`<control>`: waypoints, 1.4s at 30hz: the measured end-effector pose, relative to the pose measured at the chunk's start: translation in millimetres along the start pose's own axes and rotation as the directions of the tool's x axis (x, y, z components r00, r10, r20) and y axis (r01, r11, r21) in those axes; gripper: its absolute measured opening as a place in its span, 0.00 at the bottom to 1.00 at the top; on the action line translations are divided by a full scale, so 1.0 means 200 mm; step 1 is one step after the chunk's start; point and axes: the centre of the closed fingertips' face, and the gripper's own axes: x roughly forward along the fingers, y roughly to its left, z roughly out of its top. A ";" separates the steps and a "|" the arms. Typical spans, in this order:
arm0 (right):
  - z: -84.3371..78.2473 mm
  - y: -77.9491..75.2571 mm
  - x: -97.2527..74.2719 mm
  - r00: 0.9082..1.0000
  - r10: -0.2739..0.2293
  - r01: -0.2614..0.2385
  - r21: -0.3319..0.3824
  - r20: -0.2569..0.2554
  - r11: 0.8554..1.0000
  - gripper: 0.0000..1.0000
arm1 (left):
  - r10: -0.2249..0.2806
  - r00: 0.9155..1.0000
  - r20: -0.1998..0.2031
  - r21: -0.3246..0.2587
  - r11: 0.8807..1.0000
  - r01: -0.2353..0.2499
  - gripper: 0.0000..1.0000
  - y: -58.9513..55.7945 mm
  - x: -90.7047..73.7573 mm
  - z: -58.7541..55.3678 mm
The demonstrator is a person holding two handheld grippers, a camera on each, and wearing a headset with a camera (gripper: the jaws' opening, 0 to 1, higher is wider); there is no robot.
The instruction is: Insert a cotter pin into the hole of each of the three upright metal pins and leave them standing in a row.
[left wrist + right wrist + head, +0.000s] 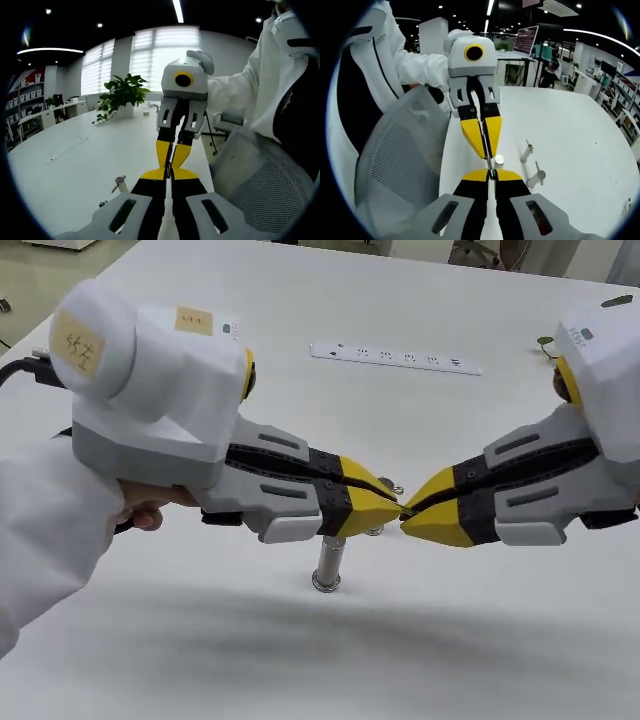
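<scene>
Above metal pin (328, 562) | left gripper (386, 502), right gripper (414, 517) jaws clenched tip-to-tip | perhaps on cotter pin (484, 139)

White table (200, 640), power strip (395, 357), potted plant (122, 95), bright windows (165, 50), mesh chair (395, 165), ceiling lights (177, 10)

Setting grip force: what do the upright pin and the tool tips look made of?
Upright pin: bare metal, judging by its shiny silvery barrel and flanged base. Tips of left tool and right tool: matte yellow, likely plastic or rubber; unclear which.
</scene>
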 end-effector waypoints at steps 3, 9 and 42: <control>-0.01 0.00 -0.01 1.000 0.006 -0.006 -0.005 -0.002 1.000 0.00 | -0.011 1.000 -0.009 0.007 1.000 0.011 0.00 -0.01 0.00 -0.01; -0.03 0.02 -0.02 0.999 0.029 -0.029 -0.012 -0.012 0.999 0.00 | -0.040 0.998 -0.039 0.018 0.999 0.041 0.00 -0.03 0.03 -0.04; -0.26 -0.10 0.09 0.984 -0.011 0.008 -0.015 -0.178 1.000 0.00 | 0.144 0.956 -0.256 0.067 0.989 -0.131 0.24 0.16 0.00 -0.35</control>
